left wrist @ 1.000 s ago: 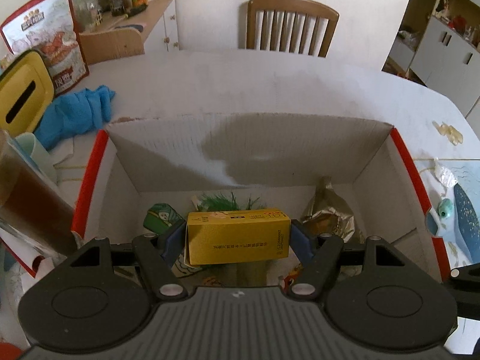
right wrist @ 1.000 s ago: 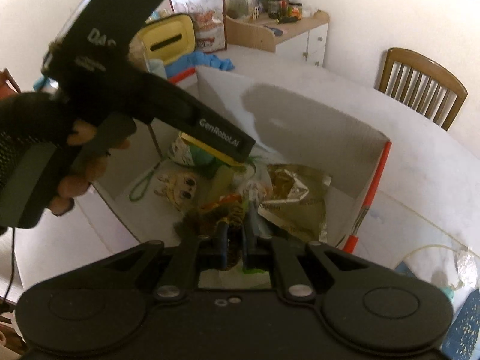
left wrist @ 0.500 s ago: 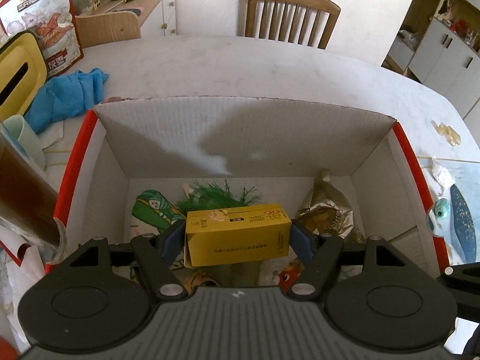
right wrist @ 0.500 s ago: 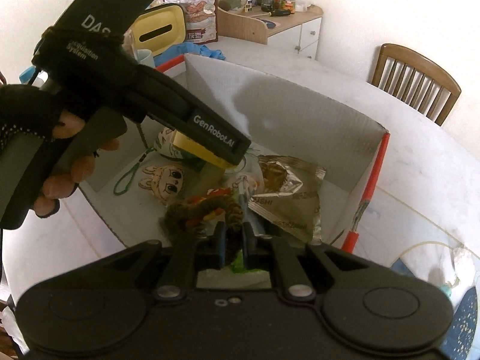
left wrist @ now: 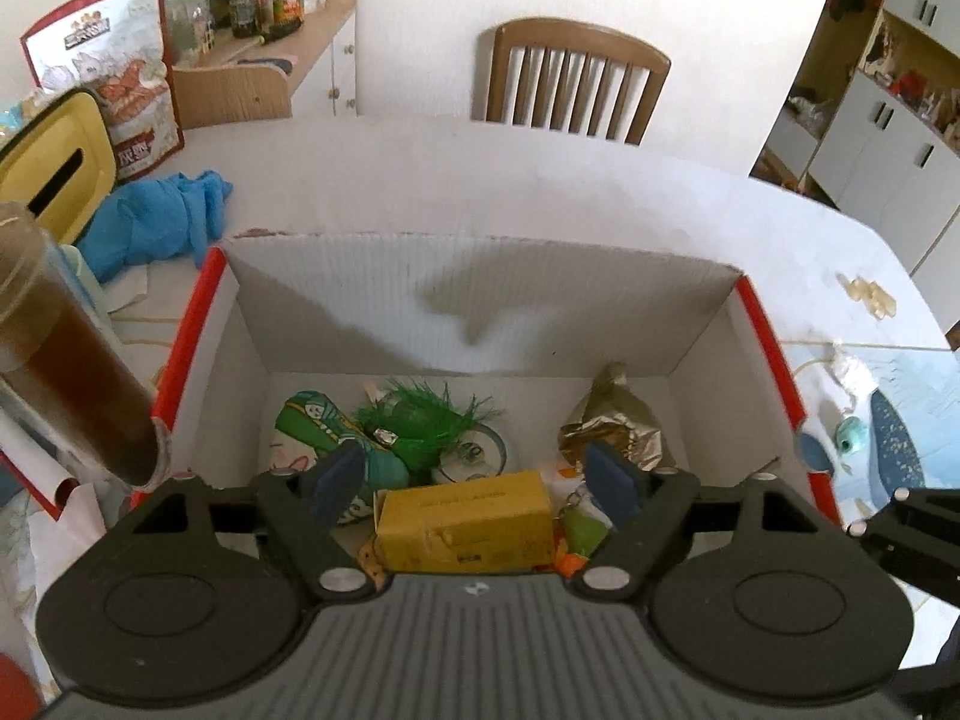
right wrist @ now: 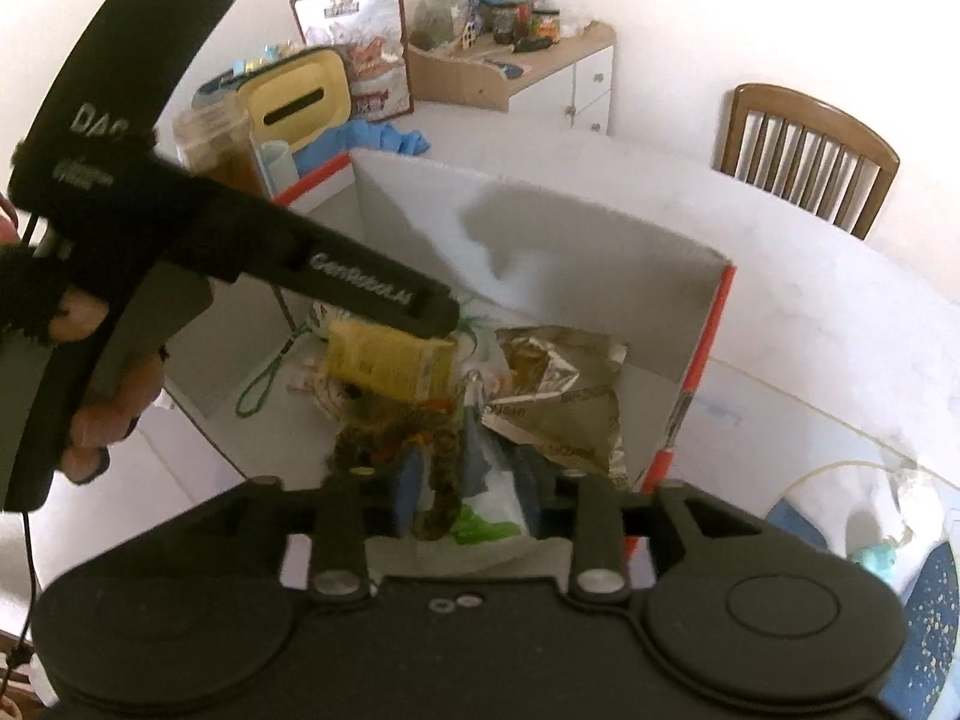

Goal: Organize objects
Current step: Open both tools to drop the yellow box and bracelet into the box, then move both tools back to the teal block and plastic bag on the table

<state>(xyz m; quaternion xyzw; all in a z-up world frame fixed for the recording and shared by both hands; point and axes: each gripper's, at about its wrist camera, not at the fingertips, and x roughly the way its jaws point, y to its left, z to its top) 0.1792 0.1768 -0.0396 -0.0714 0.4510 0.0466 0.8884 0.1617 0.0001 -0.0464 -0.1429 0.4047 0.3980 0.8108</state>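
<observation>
Left gripper [left wrist: 474, 480]: stands apart, having just been opening, with a clear gap at either pad. Holds nothing now. Below and between the jaws: flat yellow cardboard packet [left wrist: 465, 525], let go, inside the white corrugated carton with red edges [left wrist: 480, 300], near its front side, on top of soft clutter rather than on the floor.

Right gripper [right wrist: 468, 489]: also part-way open, also just been opening. Between the jaws hangs a brown-and-orange fuzzy chenille toy [right wrist: 441, 480], closer to the left pad; looks unpressed, though blur forbids certainty about a light touch.

Likely trouble:
- Packet perched on an uneven heap (green feathery toy [left wrist: 432, 426], crumpled gold foil pouch [left wrist: 612, 426]); could tip or slide off if nudged by a finger on the way out.
- Chenille fibres may cling to a rubber pad; would then ride up and out of the carton with the right gripper.
- Both tools crowd the same front corner of the carton; could knock together if lifted carelessly.

Orientation of the packet: lies broad face up, slightly tilted; long axis crosswise in the left wrist view, spanning the jaw gap side to side, roughly parallel to the carton's far wall. Chenille strand: runs lengthwise along the right fingers, away from the camera.
</observation>
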